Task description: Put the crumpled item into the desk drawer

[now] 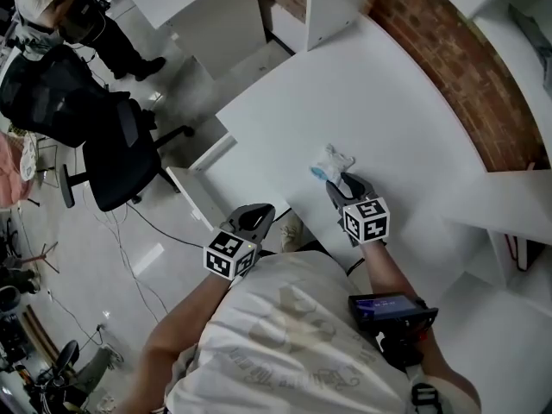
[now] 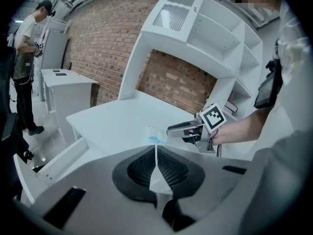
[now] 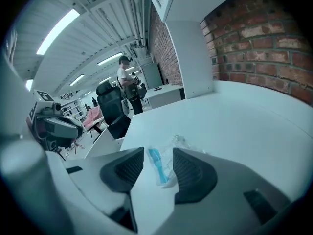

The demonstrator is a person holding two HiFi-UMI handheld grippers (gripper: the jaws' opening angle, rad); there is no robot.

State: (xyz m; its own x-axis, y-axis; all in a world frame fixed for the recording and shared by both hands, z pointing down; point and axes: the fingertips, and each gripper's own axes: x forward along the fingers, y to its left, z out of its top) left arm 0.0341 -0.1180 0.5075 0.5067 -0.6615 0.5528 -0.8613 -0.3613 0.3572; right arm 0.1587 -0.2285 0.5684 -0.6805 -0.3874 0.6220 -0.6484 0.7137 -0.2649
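Observation:
The crumpled item (image 1: 331, 163), clear plastic wrap with a blue strip, lies on the white desk (image 1: 388, 102) near its front edge. My right gripper (image 1: 341, 182) is open around it: in the right gripper view the wrap (image 3: 164, 161) sits in the gap between the two pads, neither of them pressing on it. My left gripper (image 1: 261, 215) hovers off the desk's front edge, above the open desk drawer (image 1: 197, 185). Its pads meet at the tips and hold nothing. From the left gripper view, the wrap (image 2: 155, 137) lies just ahead of the right gripper (image 2: 170, 129).
A black office chair (image 1: 108, 141) stands left of the desk, and a person (image 1: 78, 15) stands beyond it. A brick wall (image 1: 457, 59) and white shelving (image 1: 509, 205) bound the desk at the back and right. The drawer (image 2: 51, 163) juts out below the desk edge.

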